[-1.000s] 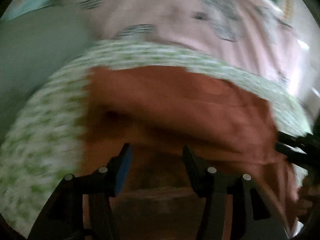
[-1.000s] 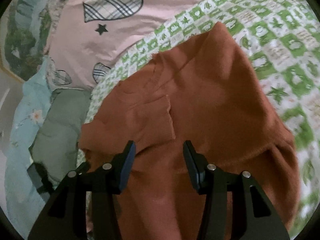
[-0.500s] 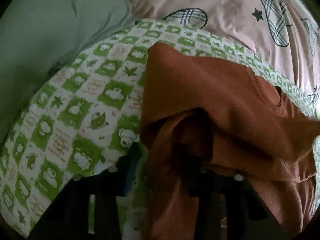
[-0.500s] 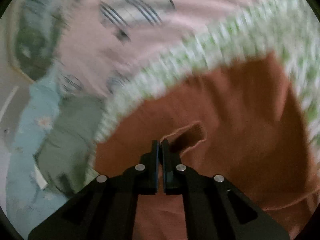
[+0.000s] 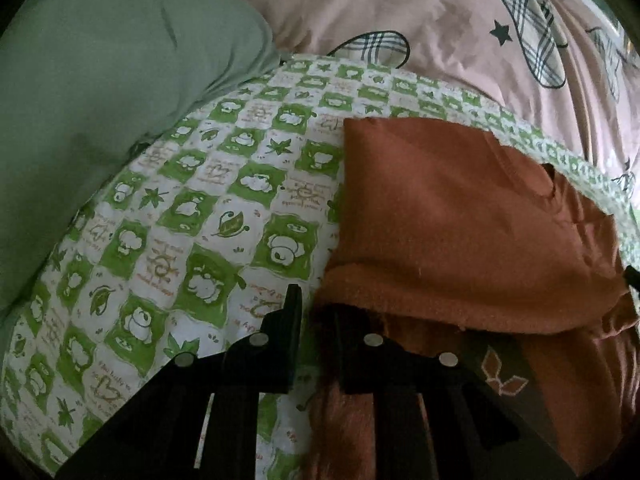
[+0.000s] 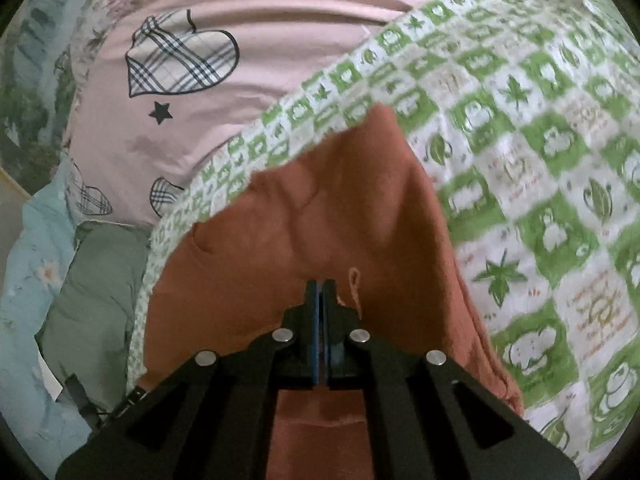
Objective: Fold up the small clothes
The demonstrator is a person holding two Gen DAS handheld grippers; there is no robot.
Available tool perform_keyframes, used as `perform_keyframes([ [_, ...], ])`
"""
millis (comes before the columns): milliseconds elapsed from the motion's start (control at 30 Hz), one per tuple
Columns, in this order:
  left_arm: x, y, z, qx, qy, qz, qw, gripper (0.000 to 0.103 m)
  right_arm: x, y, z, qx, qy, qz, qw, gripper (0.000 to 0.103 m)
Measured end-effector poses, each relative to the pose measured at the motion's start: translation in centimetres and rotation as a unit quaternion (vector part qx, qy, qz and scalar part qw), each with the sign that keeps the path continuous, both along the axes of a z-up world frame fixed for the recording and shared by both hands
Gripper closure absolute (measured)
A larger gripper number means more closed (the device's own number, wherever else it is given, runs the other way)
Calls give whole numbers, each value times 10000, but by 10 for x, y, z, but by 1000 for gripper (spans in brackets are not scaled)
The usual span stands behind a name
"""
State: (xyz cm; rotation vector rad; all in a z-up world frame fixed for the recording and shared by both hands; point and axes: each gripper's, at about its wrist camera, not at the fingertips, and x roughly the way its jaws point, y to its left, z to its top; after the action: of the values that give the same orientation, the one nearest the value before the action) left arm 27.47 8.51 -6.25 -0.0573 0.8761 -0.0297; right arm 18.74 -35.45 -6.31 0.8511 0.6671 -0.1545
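Right wrist: one rust garment [image 6: 360,208] pinched by right fingers [image 6: 331,300] (left fingers [image 5: 294,312] parted).

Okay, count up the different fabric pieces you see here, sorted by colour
Rust-orange garment: 1
Green-and-white checked sheet: 1
Pink bedding with plaid hearts: 1
Grey-green pillow: 1
Light blue floral fabric: 1
Total: 5

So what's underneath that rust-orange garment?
The orange garment lies on a green-and-white checked quilt, visible all around it. The part directly beneath is covered. One flap is folded over, hiding the garment's own lower layer.
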Motion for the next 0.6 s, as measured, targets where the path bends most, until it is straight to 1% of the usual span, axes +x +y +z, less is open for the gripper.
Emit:
perform_keyframes([
  [33, -1, 1, 0, -15, 4, 3, 10000, 86, -2, -1, 4, 7, -87, -7, 10000, 101],
  [100, -1, 1, -3, -28, 33, -10, 10000, 86, -8, -2, 18, -145, -364, -27, 9992, 101],
  [133, -1, 1, -4, -41, 42, -10, 10000, 85, -11, -1, 28, -315, -516, -32, 9982, 101],
  [167, -2, -1, -6, -51, 44, -11, 10000, 85, -13, 0, 34, -459, -546, -39, 9974, 101],
  [200, -3, -2, -7, -53, 47, -6, 10000, 85, -12, 2, 37, -623, -452, -45, 9970, 101],
  [233, -3, -3, -9, -41, 54, -2, 10000, 85, -7, 4, 33, -776, -210, -26, 9968, 101],
  [267, -3, -5, -10, -22, 52, 1, 10000, 85, -1, 5, 25, -902, 173, 45, 9958, 101],
  [300, -4, -5, -10, -3, 36, 11, 10000, 85, 1, 5, 18, -927, 407, 32, 9949, 101],
  [367, -4, -3, -9, -40, 31, 8, 10000, 85, -5, 3, 6, -996, 860, -207, 9911, 101],
  [400, -4, -1, -10, -107, 47, 15, 9999, 83, -12, 1, 7, -976, 833, -338, 9912, 101],
  [433, -4, 0, -10, -143, 61, 26, 9999, 82, -20, 0, 13, -948, 659, -522, 9919, 101],
  [500, -2, 2, -11, -190, 95, 39, 9998, 81, -27, 4, 28, -1092, 366, -602, 9915, 101],
  [533, -1, 2, -11, -181, 101, 39, 9998, 81, -23, 8, 35, -1157, 234, -459, 9919, 101],
  [567, -1, 1, -11, -164, 101, 44, 9998, 81, -15, 13, 38, -1115, 149, -179, 9935, 100],
  [600, -1, 1, -11, -146, 98, 56, 9998, 80, -5, 18, 36, -1038, 153, 102, 9944, 100],
])
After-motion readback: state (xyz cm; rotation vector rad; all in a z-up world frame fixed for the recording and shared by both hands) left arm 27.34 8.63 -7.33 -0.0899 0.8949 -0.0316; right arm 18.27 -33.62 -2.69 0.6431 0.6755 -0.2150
